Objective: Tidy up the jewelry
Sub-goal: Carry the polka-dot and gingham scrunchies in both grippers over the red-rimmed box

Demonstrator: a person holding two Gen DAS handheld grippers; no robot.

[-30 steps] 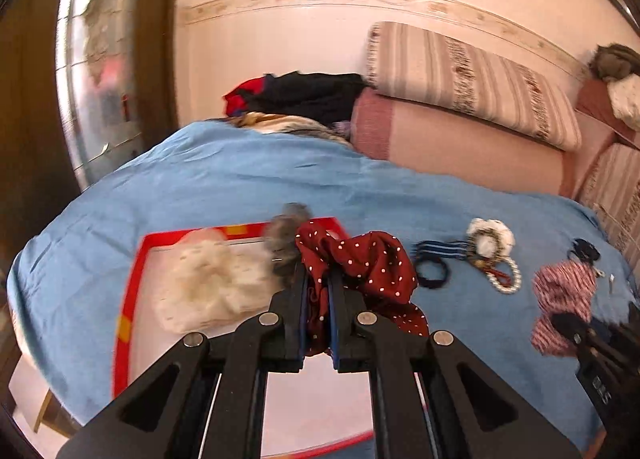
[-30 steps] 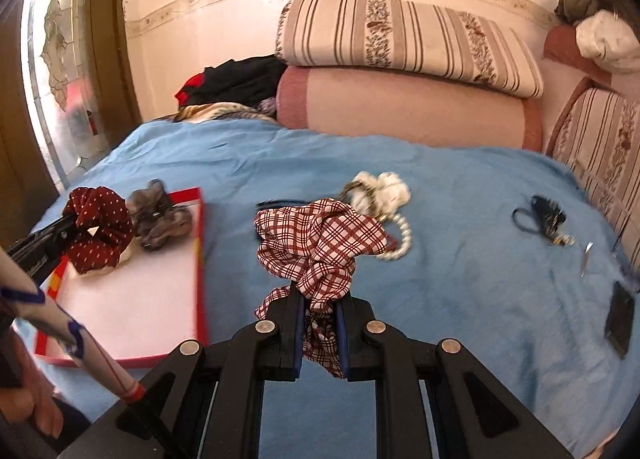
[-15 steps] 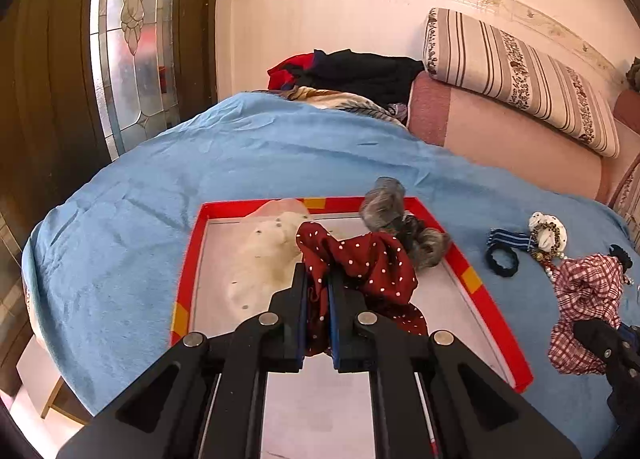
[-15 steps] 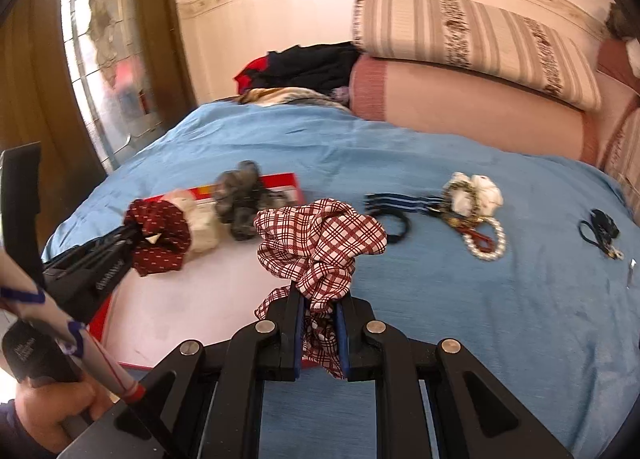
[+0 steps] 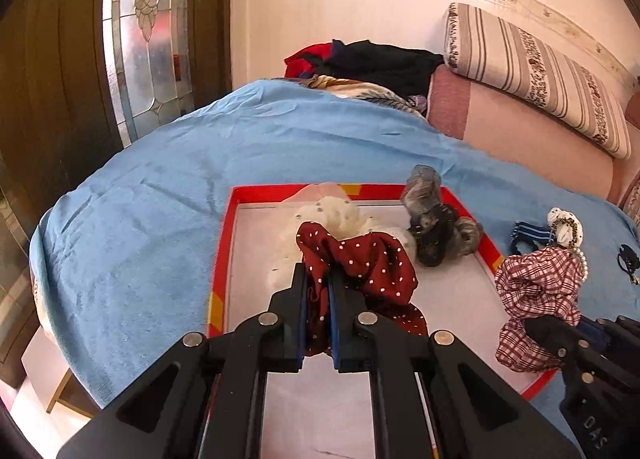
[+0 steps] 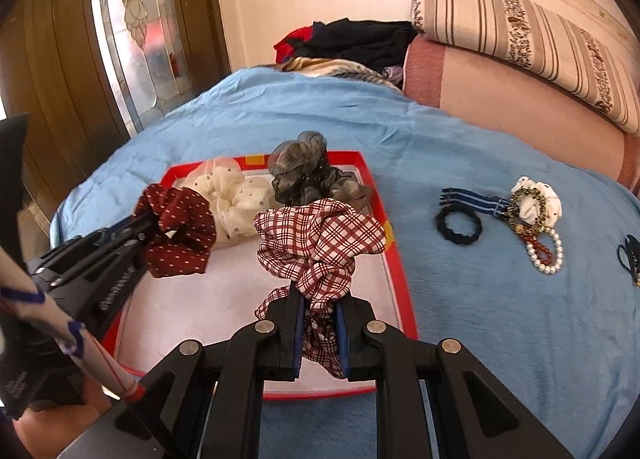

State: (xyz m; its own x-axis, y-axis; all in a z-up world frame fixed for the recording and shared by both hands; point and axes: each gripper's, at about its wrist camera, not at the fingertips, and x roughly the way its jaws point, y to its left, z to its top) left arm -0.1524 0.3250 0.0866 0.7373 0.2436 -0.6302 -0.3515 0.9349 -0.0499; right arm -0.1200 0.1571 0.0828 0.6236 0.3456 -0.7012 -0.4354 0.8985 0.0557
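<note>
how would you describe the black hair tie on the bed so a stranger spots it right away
Start at the blue bedspread, right of the red-rimmed tray. The black hair tie lies flat there, just below a blue striped band and left of the pearl bracelet. It is the only plain dark ring, thin and without any ruffled fabric.

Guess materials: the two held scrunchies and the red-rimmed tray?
Dotted red scrunchie: looks like thin woven fabric, matte, soft gathered folds. Plaid scrunchie: similar light cloth with printed check, crumpled. Tray: probably cardboard or plastic, with a glossy red rim and a pale matte floor; hard to tell which.
</note>
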